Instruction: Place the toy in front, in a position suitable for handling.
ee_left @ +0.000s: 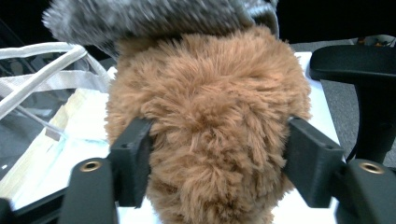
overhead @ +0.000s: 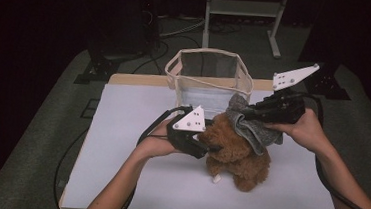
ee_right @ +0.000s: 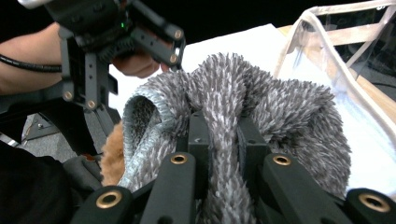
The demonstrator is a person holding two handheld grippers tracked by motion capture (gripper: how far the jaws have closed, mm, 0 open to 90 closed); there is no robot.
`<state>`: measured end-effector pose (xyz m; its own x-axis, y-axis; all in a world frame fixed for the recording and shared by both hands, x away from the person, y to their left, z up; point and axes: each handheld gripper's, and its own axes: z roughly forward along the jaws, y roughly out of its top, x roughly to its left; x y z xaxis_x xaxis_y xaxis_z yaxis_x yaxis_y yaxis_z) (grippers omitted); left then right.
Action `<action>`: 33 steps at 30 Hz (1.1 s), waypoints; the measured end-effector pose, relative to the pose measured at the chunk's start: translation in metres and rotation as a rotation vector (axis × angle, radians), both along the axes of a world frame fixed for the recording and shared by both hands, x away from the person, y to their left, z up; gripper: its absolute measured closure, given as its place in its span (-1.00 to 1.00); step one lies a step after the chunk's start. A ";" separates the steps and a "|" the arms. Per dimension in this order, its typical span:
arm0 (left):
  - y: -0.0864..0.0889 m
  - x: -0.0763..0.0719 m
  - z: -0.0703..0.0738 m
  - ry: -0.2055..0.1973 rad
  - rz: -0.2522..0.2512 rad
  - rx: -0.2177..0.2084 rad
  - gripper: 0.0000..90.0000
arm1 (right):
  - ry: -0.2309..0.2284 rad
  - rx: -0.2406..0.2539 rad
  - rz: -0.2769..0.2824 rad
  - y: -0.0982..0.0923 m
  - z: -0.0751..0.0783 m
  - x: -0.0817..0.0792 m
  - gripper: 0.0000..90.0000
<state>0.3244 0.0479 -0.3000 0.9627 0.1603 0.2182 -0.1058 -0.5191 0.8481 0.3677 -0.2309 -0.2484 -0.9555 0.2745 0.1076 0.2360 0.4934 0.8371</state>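
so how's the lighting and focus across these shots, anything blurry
High view: table lit, surroundings dark, slightly soft. Left gripper view: plush dog sharp, grey cloth at top blurred. Right gripper view: cloth fibres crisp, clear bag behind softer.

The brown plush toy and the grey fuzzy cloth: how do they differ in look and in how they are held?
The brown plush toy is curly and bulky and sits on the white table; the grey fuzzy cloth is thin, limp and draped over it. The left gripper straddles the toy; the right gripper pinches a fold of the cloth. Both are soft.
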 end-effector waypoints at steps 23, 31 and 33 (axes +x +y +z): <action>0.037 -0.008 -0.022 0.026 0.043 0.076 -0.43 | 0.040 0.024 0.062 0.032 -0.046 0.003 0.75; 0.059 -0.017 -0.038 0.045 0.077 0.072 -0.43 | 0.075 0.007 0.081 0.040 -0.076 0.005 0.75; 0.064 -0.018 -0.044 0.052 0.087 0.068 -0.43 | 0.087 0.000 0.084 0.043 -0.084 0.005 0.75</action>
